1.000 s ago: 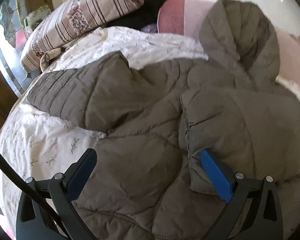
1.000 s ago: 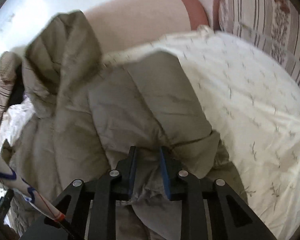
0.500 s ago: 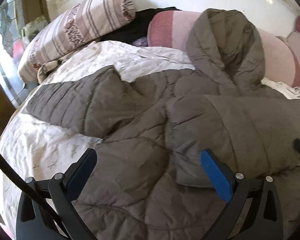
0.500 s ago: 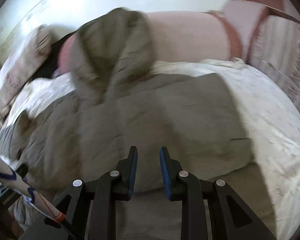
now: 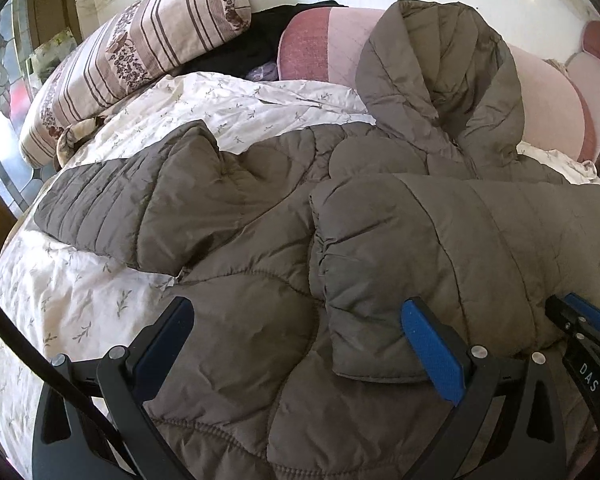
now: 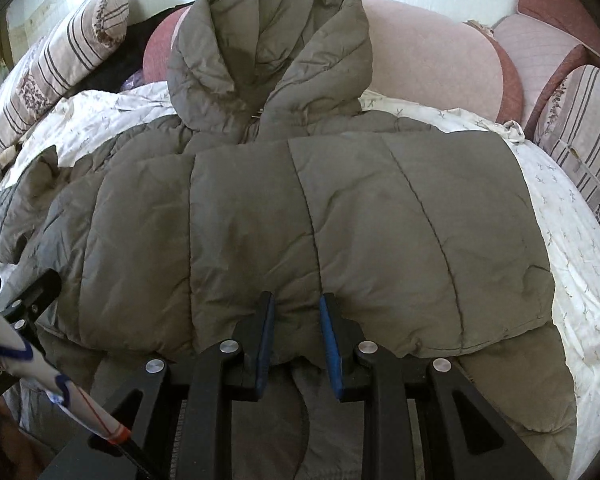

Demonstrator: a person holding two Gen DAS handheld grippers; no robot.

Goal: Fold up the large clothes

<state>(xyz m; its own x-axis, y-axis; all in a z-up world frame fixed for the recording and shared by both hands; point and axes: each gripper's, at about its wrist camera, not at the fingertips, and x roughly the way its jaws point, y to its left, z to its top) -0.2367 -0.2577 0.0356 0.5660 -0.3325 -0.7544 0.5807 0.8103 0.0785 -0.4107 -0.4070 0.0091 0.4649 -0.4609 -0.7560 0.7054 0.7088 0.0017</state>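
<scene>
On the floral bedsheet (image 6: 572, 216), right gripper (image 6: 296, 312) pinches the puffy quilted jacket (image 6: 300, 208); left gripper (image 5: 296, 348) spread wide.

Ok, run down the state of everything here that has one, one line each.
jacket: lying on the bedspread, partly folded
folded sleeve: laid across the jacket's body
other sleeve: stretched out sideways, not yet folded
hood: propped up against the pink cushion
left gripper: open, over the jacket, holding nothing
right gripper: shut on the folded sleeve's near edge
</scene>
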